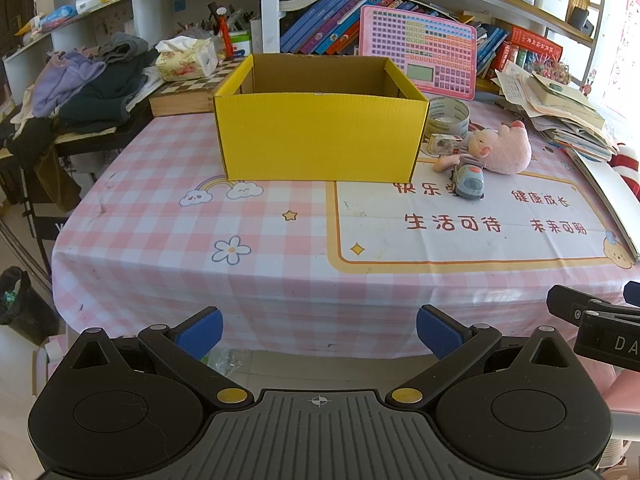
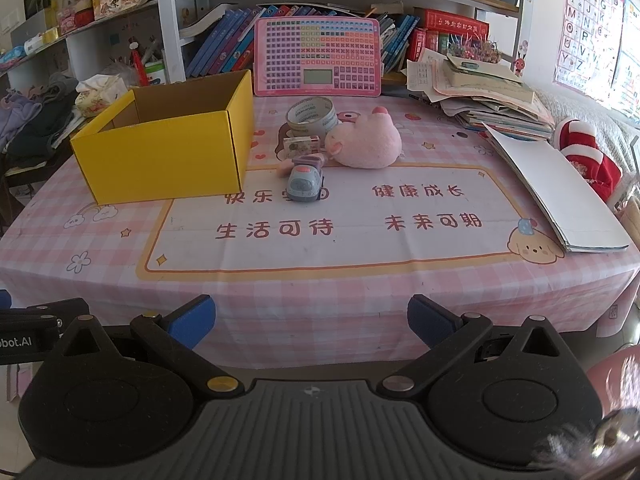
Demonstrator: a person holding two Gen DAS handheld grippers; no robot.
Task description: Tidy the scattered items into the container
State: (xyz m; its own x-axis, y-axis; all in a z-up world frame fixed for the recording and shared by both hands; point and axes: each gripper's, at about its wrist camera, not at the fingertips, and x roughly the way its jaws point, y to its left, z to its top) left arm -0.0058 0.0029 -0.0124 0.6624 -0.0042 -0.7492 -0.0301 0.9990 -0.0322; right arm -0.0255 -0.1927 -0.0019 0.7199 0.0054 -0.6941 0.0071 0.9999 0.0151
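Note:
An open yellow cardboard box [image 1: 320, 136] [image 2: 168, 156] stands on the pink checked tablecloth. To its right lie a pink plush pig [image 1: 502, 148] [image 2: 366, 142], a grey-blue toy car [image 1: 469, 183] [image 2: 306, 182], a tape roll [image 1: 448, 117] [image 2: 312, 115], a small white box [image 1: 443, 144] [image 2: 302, 145] and a small pink item [image 1: 446, 163] [image 2: 287, 168]. My left gripper [image 1: 319, 332] is open and empty, off the table's near edge. My right gripper [image 2: 311, 322] is open and empty, also before the near edge.
A pink keyboard toy [image 2: 318, 58] leans on the bookshelf behind. A stack of papers and books [image 2: 492, 96] and a white board [image 2: 560, 188] lie at the right. Clothes [image 1: 88, 84] and a tissue box [image 1: 186, 60] sit left of the box.

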